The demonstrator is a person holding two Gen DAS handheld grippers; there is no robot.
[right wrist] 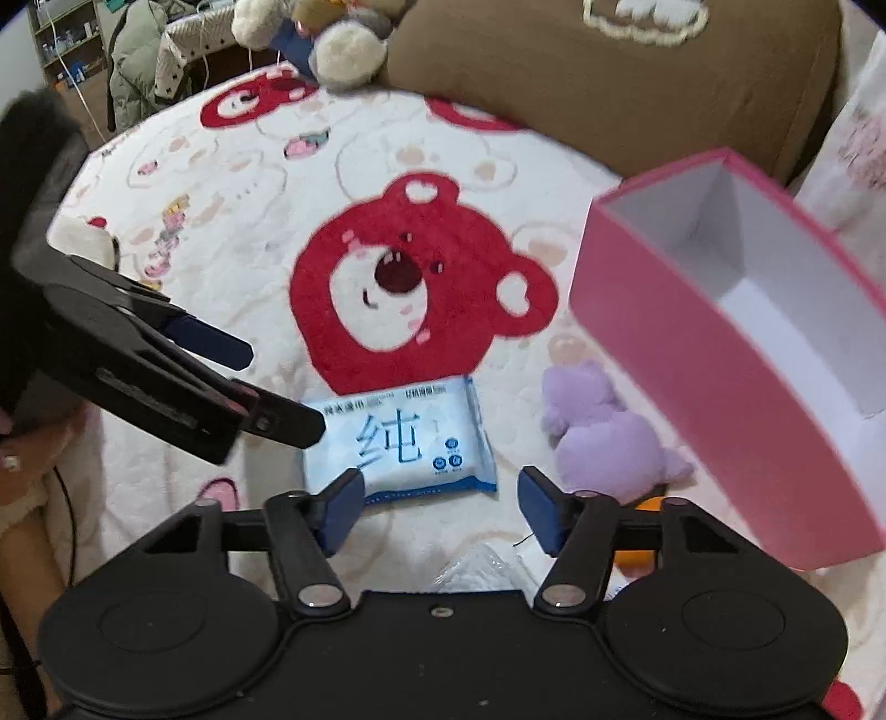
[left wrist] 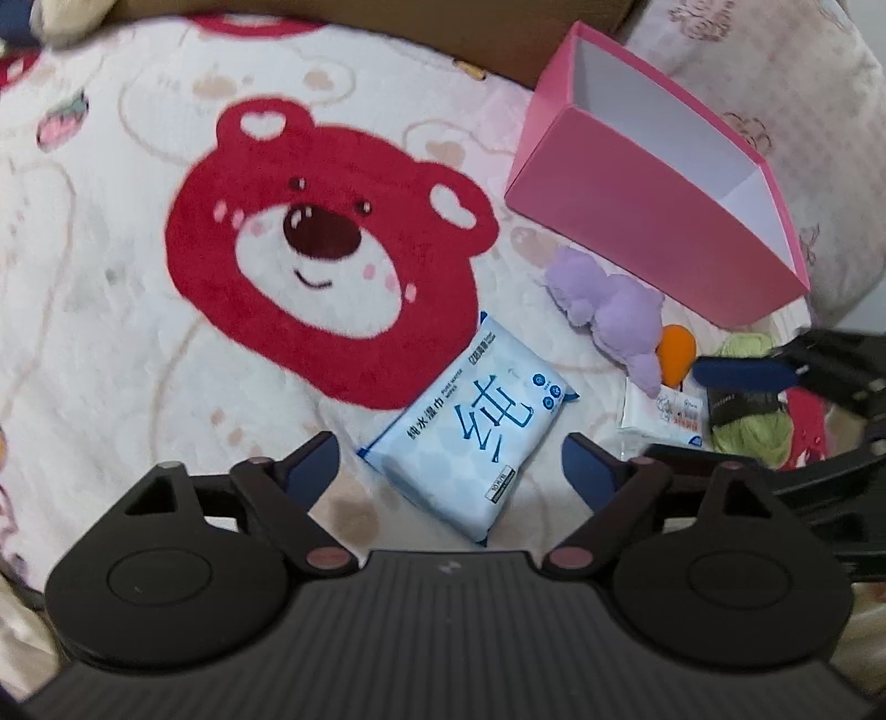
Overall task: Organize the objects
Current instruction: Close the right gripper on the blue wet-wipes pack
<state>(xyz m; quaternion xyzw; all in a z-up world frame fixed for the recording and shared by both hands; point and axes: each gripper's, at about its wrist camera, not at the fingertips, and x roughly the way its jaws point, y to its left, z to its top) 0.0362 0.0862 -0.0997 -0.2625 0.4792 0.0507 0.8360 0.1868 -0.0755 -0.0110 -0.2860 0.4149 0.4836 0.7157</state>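
A blue wet-wipes pack lies on the bear-print blanket, just ahead of my open, empty left gripper. It also shows in the right wrist view, ahead of my open, empty right gripper. An open, empty pink box stands at the right; in the right view it is close on the right. A purple plush toy lies below the box and also shows in the right view. An orange item, a small tissue pack and green yarn lie near the right gripper.
A brown pillow and stuffed toys lie at the far edge of the bed. A pale printed pillow sits behind the box. The left gripper reaches in from the left in the right view. Shelves and clothes stand far left.
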